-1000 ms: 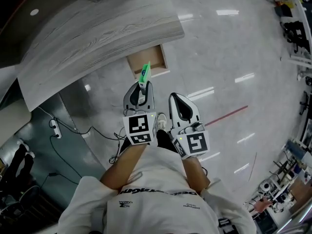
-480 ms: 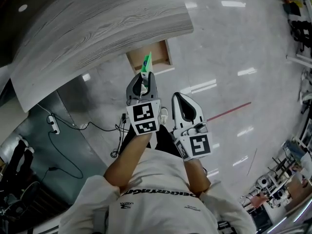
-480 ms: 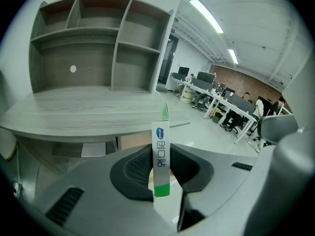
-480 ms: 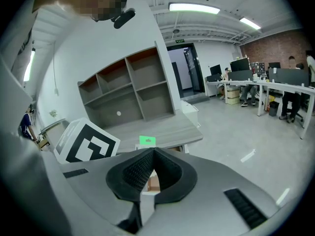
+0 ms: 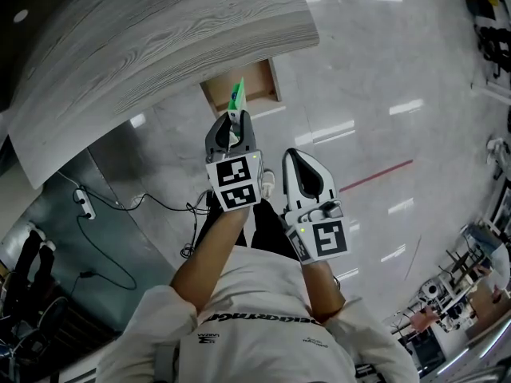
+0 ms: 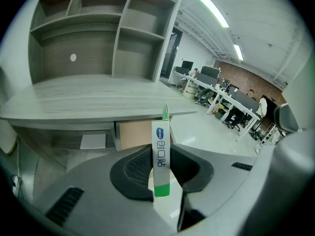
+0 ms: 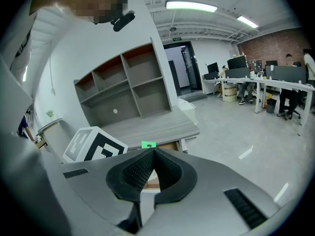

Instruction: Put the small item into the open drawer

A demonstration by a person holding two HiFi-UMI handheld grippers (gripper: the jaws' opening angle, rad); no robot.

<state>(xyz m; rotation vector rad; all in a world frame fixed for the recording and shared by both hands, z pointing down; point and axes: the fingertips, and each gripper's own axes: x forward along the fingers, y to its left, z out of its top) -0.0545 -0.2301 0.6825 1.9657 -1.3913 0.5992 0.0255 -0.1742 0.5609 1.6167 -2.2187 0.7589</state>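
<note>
The small item is a slim white and green box (image 5: 236,100) (image 6: 161,136). It stands upright between the jaws of my left gripper (image 5: 231,123) (image 6: 160,152), which is shut on its lower part. The box's tip reaches the near edge of the open wooden drawer (image 5: 257,80) (image 6: 138,133), pulled out from under the grey wood-grain desk (image 5: 160,38) (image 6: 93,100). My right gripper (image 5: 292,158) (image 7: 151,152) hangs to the right and a little behind, its jaws closed together with nothing in them. In the right gripper view the green box top (image 7: 148,144) peeks over the jaw tips.
Shelving cubbies (image 6: 98,28) rise at the back of the desk. A power strip and black cables (image 5: 86,207) lie on the floor to the left. A red line (image 5: 375,175) marks the glossy floor on the right. Office desks and chairs (image 6: 231,102) stand farther off.
My left gripper has pushed forward with the box, from beside the right gripper to ahead of it, nearer the drawer. The right gripper has stayed about where it was.
</note>
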